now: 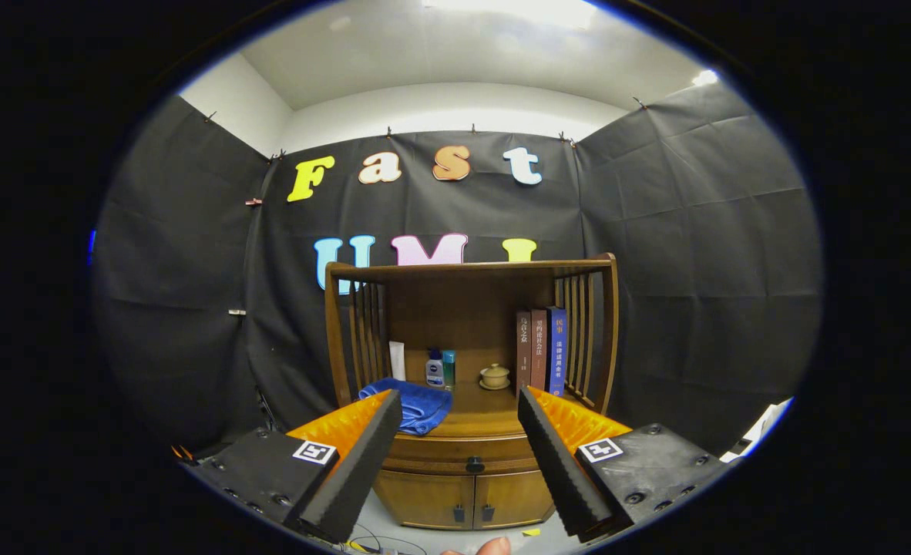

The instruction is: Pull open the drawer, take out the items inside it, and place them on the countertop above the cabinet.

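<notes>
Gripper (459, 455) spread wide, nothing between its fingers (355, 470), foam pads facing each other with open air in the gap. I hold it well back from the cabinet (467, 493) and roughly level with its upper front, so the whole piece sits framed between and beyond the fingers.

Just beyond the fingertips: the drawer (467, 447), a curved wooden front under the worktop edge, with a dark knob (474, 464) at its middle. It reads as fully closed, flush with the cabinet face; I cannot see any of what lies inside. Below it, two small doors (471, 499) with dark pulls, also closed.

On the worktop (475, 420) above: a blue cloth (417, 405) bunched at the near left, just behind the left fingertip. Further back, a white tube (397, 361), a small white bottle (435, 370) with a teal container (449, 368) just beside it, a small lidded pot on a saucer (495, 377), and three books (542, 351) standing upright against the right-hand slatted rail (583, 331). Bare worktop shows at the middle front.

A fingertip (494, 546) of a person shows below the gripper, near the floor.

Progress, as I judge it: nothing done yet. Drawer unopened, contents untouched. All three steps remain: closing in on the knob and pulling, lifting the items out, setting them on the worktop, probably in the bare middle patch.
</notes>
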`<state>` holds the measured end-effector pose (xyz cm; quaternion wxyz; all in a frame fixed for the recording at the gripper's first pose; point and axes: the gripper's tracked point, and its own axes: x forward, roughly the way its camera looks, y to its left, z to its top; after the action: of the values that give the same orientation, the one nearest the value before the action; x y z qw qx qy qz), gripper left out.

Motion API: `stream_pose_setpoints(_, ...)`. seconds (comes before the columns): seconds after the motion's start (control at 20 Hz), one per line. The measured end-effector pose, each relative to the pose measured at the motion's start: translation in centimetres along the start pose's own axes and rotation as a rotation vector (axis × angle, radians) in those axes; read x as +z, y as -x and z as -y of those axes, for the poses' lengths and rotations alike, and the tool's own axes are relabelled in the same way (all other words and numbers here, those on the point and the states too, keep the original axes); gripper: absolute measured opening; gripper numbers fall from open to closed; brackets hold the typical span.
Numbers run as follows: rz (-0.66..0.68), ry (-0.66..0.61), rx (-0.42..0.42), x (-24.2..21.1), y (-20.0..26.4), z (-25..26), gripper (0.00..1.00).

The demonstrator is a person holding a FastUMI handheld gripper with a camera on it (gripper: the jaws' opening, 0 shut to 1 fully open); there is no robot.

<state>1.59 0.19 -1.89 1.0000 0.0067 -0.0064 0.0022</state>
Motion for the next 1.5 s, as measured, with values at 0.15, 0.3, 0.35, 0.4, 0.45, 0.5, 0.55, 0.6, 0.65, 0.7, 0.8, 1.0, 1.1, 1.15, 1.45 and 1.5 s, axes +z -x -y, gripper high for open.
stream_pose_setpoints(0.15,-0.001,-0.004,0.004,-1.9,-2.3,0.1,0.98)
stream_pose_setpoints(0.3,-0.008,-0.007,0.008,-4.4,-5.4,0.2,0.98)
stream_pose_setpoints(0.35,-0.014,-0.005,0.013,-5.7,-6.3,0.2,0.98)
stream_pose_setpoints(0.4,-0.021,-0.006,0.014,-6.8,-7.4,0.2,0.98)
stream_pose_setpoints(0.45,-0.025,-0.011,0.013,-8.0,-8.5,0.1,0.98)
stream_pose_setpoints(0.5,-0.036,-0.018,0.011,-9.4,-9.5,0.2,0.98)
stream_pose_setpoints(0.55,-0.047,-0.025,0.012,-11.0,-10.4,0.1,0.99)
stream_pose_setpoints(0.6,-0.064,-0.028,0.012,-12.8,-11.4,-0.1,0.99)
stream_pose_setpoints(0.65,-0.081,-0.033,0.017,-14.7,-12.2,-0.3,0.99)
stream_pose_setpoints(0.7,-0.104,-0.036,0.025,-16.6,-13.0,-0.5,0.99)
stream_pose_setpoints(0.8,-0.141,-0.045,0.025,-20.0,-14.4,-0.3,0.99)
stream_pose_setpoints(1.0,-0.188,-0.043,-0.020,-26.6,-16.2,1.2,0.99)
stream_pose_setpoints(1.1,-0.221,-0.029,-0.026,-30.0,-16.7,1.3,0.99)
stream_pose_setpoints(1.15,-0.241,-0.024,-0.030,-31.5,-17.3,1.5,0.99)
stream_pose_setpoints(1.45,-0.321,-0.036,-0.040,-35.8,-19.4,2.7,0.70)
stream_pose_setpoints(1.5,-0.315,-0.035,-0.037,-35.6,-19.4,2.9,0.65)
